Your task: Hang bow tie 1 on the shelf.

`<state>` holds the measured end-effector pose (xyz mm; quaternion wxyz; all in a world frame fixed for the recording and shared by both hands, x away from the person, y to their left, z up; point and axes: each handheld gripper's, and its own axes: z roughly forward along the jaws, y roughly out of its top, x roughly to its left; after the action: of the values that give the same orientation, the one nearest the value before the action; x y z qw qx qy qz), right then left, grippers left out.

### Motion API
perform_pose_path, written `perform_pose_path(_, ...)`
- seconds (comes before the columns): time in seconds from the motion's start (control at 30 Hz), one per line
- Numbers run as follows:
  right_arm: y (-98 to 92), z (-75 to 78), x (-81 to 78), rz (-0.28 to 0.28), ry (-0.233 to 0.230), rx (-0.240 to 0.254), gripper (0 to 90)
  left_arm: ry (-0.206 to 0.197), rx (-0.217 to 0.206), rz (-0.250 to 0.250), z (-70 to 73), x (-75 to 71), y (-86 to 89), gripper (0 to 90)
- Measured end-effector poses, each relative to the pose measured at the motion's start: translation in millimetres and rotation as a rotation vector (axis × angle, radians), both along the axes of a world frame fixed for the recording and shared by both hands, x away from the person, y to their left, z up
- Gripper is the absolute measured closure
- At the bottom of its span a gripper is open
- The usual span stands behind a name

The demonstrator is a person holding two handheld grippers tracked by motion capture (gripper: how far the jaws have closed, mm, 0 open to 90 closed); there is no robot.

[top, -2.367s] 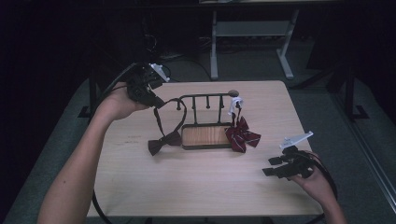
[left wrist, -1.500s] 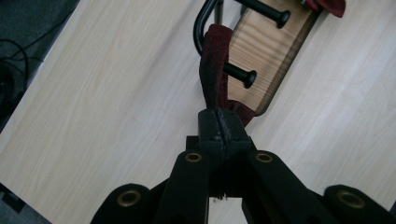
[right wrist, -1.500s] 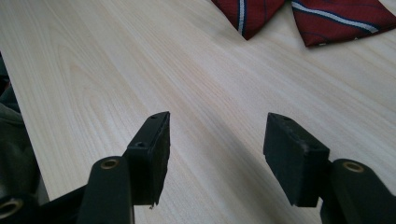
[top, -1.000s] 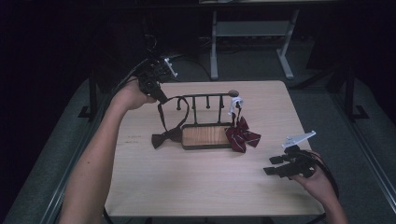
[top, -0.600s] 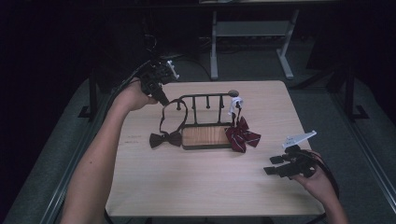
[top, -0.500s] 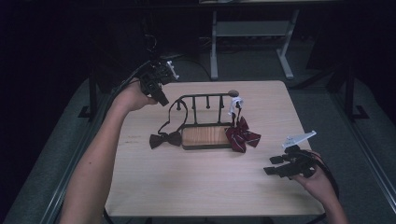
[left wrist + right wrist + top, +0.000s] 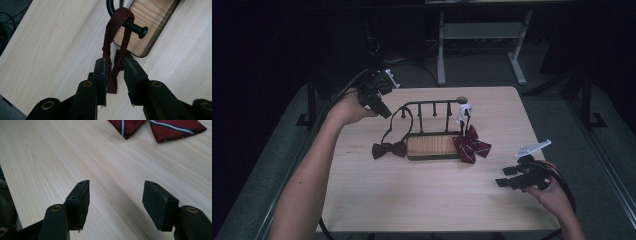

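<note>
the left tool [image 7: 114, 71] has just been opening, released; the strap [image 7: 110, 40] hangs between its jaws.

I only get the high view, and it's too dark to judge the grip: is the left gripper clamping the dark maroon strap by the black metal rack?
Observer: No. The left gripper's jaws have just been opening; the dark maroon fabric strap hangs between them, unpinched.
Operator: Is it hooked?
Observer: Yes, its loop sits over a black metal peg of the rack.
Operator: Right gripper?
Observer: The right gripper is open, empty, above the pale wooden table.
</note>
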<state>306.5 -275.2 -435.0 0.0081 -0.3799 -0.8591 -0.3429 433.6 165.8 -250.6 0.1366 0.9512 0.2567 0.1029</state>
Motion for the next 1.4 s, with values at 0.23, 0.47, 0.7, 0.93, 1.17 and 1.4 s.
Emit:
perform_pose_path(0.23,-2.0,-0.2,-0.1,-0.01,0.002,0.0,38.5,0.004,-0.025,-0.001,-4.1,-6.2,5.9,69.1)
perform_pose_path(0.47,-3.1,-0.3,-0.3,-0.012,-0.002,0.001,38.6,-0.01,-0.04,-0.017,-5.5,-15.6,6.0,66.0)
perform_pose_path(0.7,-4.4,-0.1,-0.2,-0.019,-0.005,0.001,38.6,-0.004,-0.053,-0.022,-10.3,-22.0,12.3,62.1)
perform_pose_path(0.93,-4.5,-0.5,-0.2,-0.025,-0.007,-0.007,38.6,0.006,-0.064,-0.028,-19.5,-26.2,18.3,59.2)
perform_pose_path(1.17,-4.8,-0.3,-0.5,-0.031,-0.004,-0.009,38.6,0.005,-0.074,-0.031,-24.4,-34.3,21.7,55.1)
perform_pose_path(1.4,-5.0,-0.3,-0.8,-0.033,-0.005,-0.012,38.6,0.001,-0.078,-0.046,-31.7,-44.2,23.6,52.4)
